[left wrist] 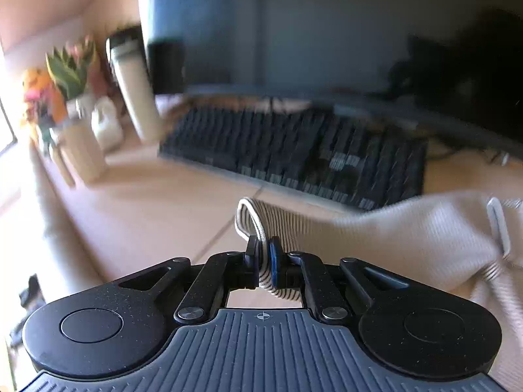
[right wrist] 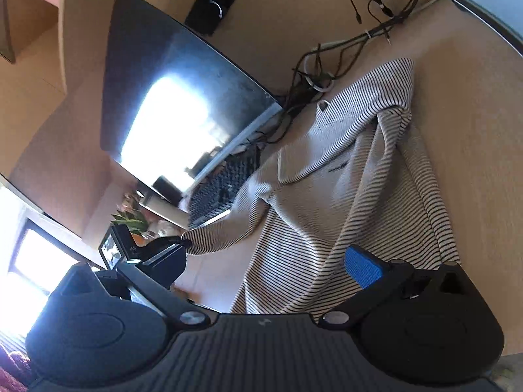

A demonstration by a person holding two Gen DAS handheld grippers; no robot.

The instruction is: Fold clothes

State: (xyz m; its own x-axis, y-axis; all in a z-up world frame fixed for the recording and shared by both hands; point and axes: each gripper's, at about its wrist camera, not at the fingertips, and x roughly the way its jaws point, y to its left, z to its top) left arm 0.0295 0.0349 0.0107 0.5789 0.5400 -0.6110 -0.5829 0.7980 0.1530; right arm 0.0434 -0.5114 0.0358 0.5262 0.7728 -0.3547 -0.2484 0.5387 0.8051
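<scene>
Ribbed striped knit garment (right wrist: 343, 176) — matt wooden desk (right wrist: 464, 104), glossy monitor (right wrist: 183, 91).

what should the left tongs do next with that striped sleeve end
Probably carry it across onto the body of the striped shirt. The left tongs are shut on the cuff, lifted off the desk, while the right tongs hang open above the cloth.

Left hand-held gripper (left wrist: 262, 263) has its pads pinched tight on a striped cloth edge (left wrist: 261, 225); right hand-held gripper (right wrist: 274, 264) spread wide, holding nothing
</scene>
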